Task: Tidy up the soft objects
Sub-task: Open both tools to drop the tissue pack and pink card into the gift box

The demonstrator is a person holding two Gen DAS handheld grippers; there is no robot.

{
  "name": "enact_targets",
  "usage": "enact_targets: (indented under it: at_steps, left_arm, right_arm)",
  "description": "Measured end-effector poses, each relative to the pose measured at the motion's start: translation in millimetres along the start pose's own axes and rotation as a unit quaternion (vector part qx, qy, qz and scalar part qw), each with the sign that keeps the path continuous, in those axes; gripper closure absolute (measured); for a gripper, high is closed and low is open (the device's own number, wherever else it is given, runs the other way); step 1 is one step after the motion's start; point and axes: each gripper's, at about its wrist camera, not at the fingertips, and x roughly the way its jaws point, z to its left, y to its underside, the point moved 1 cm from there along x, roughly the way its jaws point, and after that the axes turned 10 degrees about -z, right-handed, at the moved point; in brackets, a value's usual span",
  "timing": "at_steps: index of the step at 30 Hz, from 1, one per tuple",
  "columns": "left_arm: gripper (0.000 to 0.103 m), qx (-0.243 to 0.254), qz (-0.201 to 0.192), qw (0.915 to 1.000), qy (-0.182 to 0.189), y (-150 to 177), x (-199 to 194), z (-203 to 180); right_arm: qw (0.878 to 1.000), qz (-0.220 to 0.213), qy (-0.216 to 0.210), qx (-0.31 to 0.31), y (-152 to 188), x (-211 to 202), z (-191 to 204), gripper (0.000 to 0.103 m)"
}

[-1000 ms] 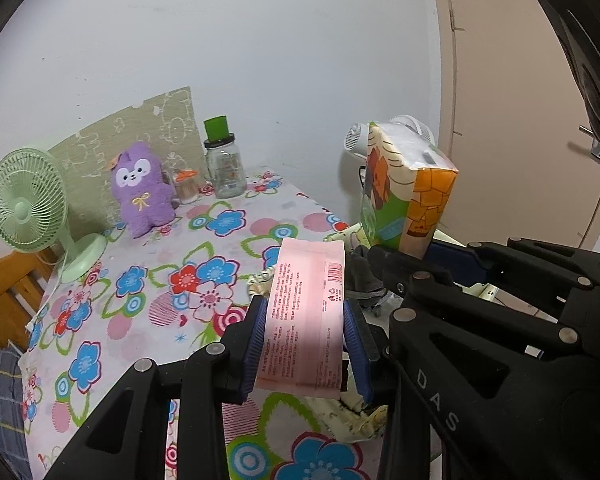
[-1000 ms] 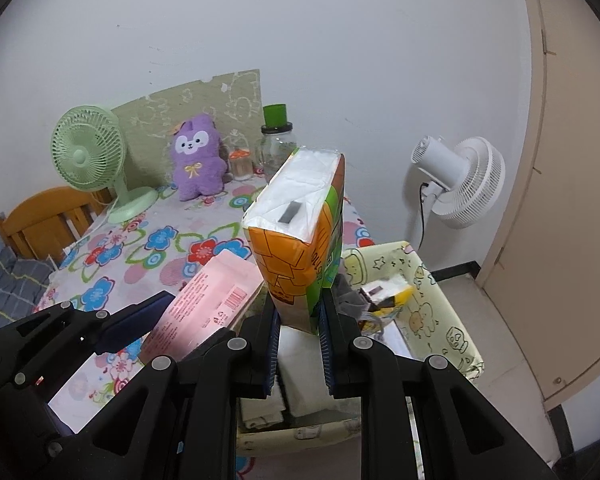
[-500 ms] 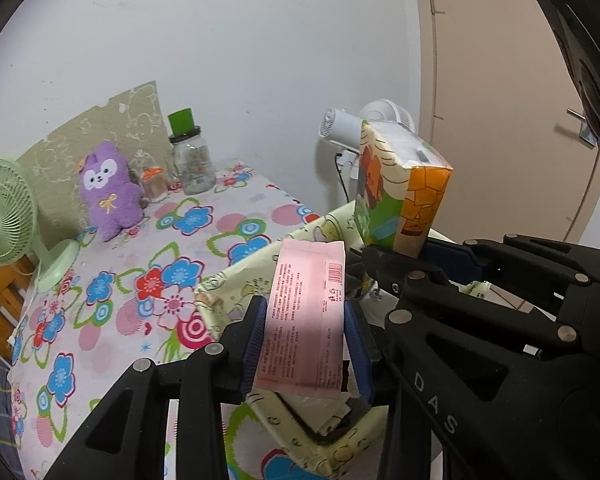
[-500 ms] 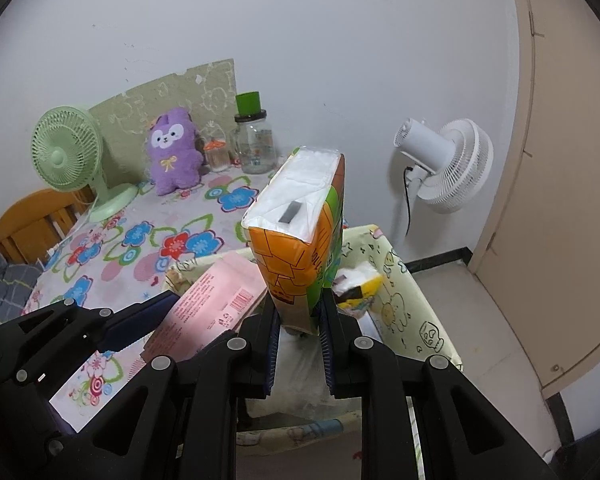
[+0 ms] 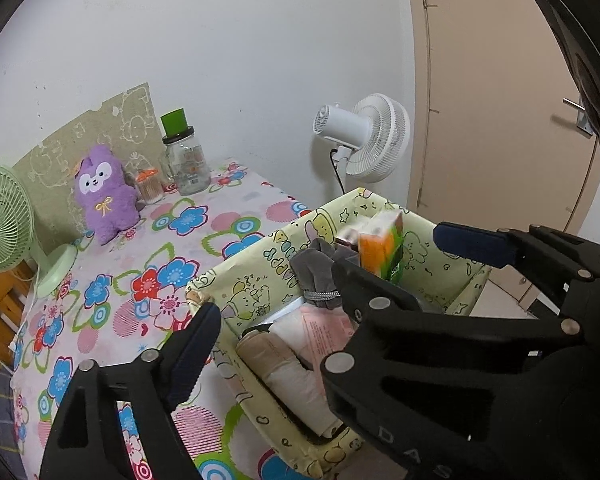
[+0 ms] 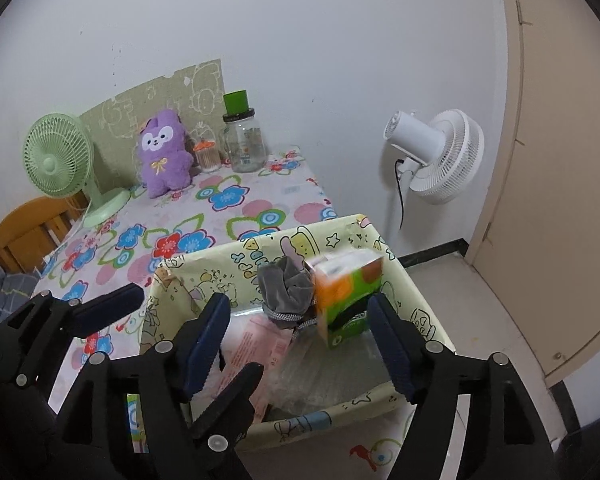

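Both grippers hang over a pale yellow cartoon-print basket (image 6: 204, 260) at the table's near corner. My left gripper (image 5: 268, 340) has its jaws opening; nothing is between them, and the pink tissue pack (image 5: 320, 332) lies loose in the basket below. My right gripper (image 6: 296, 340) also has its jaws opening. The orange-and-green tissue pack (image 6: 344, 292) is blurred and tilted inside the basket, clear of both pads. A grey cloth (image 6: 284, 284) sits bunched beside that pack. A purple plush toy (image 6: 164, 156) stands at the back of the table.
On the flowered tablecloth (image 6: 228, 200) stand a green desk fan (image 6: 60, 160), a green-lidded glass jar (image 6: 242, 140) and a small orange-lidded jar (image 6: 206, 156). A white floor fan (image 6: 440, 156) and a beige door (image 6: 560, 160) are on the right. A wooden chair (image 6: 24, 228) is on the left.
Both grippers went from shut to wide open. The pink pack and the orange-green pack left the pads and dropped into the basket. Both hands edged forward over the basket.
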Motion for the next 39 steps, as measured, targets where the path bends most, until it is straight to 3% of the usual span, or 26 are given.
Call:
enact_targets:
  at_steps: [21, 39]
  left_arm:
    - [0.01, -0.016, -0.019, 0.9993, -0.027, 6, -39, 15]
    - [0.0, -0.069, -0.052, 0.9911, -0.101, 19, -94, 46]
  right_arm:
    - [1.0, -0.021, 0.004, -0.013, 0, -35, 27, 0.023]
    - [0.995, -0.062, -0.038, -0.061, -4, -73, 70, 0.014]
